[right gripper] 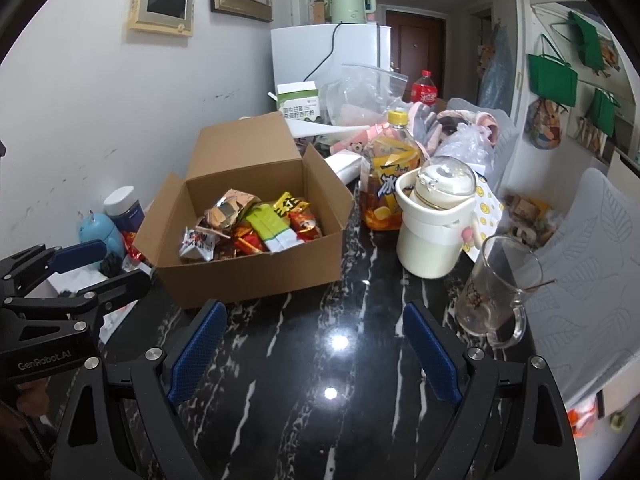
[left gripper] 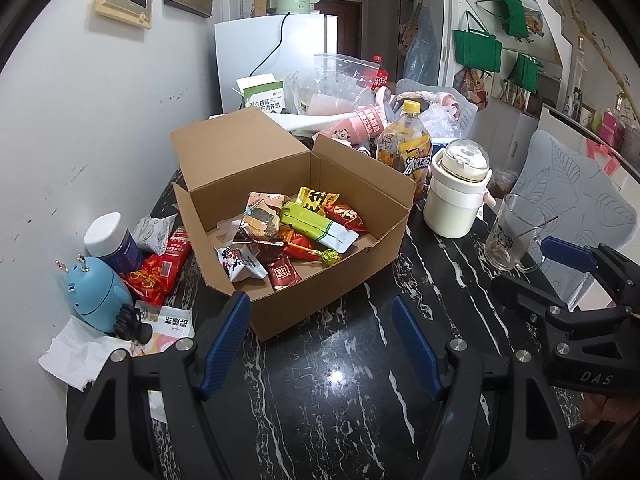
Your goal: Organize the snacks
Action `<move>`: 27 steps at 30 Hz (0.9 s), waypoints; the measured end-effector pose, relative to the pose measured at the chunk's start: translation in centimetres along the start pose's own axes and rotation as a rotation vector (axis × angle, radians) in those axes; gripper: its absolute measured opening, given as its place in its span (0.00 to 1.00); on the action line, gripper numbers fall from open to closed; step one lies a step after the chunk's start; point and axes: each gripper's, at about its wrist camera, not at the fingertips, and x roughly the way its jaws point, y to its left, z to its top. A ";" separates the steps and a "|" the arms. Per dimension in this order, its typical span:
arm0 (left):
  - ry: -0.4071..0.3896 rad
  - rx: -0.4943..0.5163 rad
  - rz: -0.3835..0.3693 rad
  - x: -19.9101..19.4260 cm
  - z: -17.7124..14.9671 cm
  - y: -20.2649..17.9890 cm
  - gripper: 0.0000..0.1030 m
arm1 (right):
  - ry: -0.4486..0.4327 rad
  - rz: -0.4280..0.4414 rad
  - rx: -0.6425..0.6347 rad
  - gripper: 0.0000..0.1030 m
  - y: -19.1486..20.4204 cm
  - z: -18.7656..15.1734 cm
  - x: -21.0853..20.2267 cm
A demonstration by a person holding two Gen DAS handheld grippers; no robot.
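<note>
Where marble table [right gripper: 320,360] ends, fridge [right gripper: 304,52] stands.

Even, moderately bright indoor light from overhead — two round glare spots on the glossy black marble table [right gripper: 280,360]. Shadows soft. Strong fisheye bending and dark vignette at the edges — walls bow. Focus sharp centrally, slightly soft toward the rim.

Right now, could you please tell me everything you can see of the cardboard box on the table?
The cardboard box is plain brown corrugated card, open at the top, its lid flap standing up at the back and side flaps spread outward. It sits flat on the black marbled table, holding a loose pile of snack packets. Neither tool touches it.
</note>
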 end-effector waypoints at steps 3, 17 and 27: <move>0.000 0.007 0.003 -0.1 0.0 -0.1 0.70 | -0.001 -0.001 0.000 0.88 -0.1 0.0 -0.1; 0.007 0.024 -0.003 -0.1 -0.2 -0.6 0.70 | -0.005 -0.014 0.006 0.88 -0.5 -0.3 -0.6; 0.013 0.032 -0.012 -0.1 -0.5 -0.9 0.71 | -0.004 -0.015 0.006 0.88 -0.7 -0.3 -0.7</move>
